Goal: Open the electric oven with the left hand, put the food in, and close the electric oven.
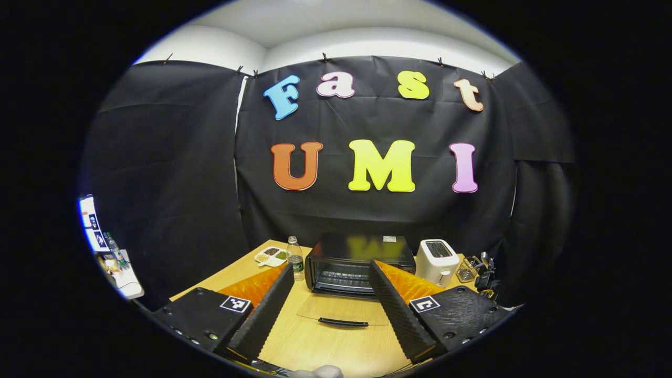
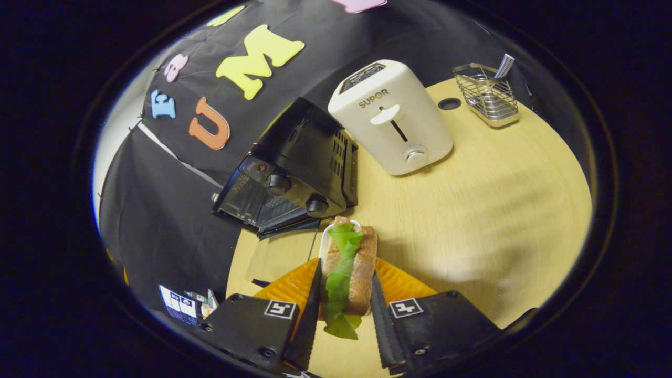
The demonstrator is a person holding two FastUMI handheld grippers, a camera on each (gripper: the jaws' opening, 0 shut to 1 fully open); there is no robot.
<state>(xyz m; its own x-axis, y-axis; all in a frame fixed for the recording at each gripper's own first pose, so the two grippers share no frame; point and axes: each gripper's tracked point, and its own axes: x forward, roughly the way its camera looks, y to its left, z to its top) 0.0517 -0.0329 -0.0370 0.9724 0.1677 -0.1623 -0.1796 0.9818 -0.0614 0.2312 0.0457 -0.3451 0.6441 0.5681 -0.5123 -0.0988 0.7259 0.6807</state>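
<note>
Oven door down, sandwich clamped in right gripper

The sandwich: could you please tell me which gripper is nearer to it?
Right. The right gripper holds the sandwich between its fingers; the left gripper hangs open facing the open oven.

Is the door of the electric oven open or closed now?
Open. The glass door lies flat on the table before the electric oven, and its wire rack is exposed.
</note>
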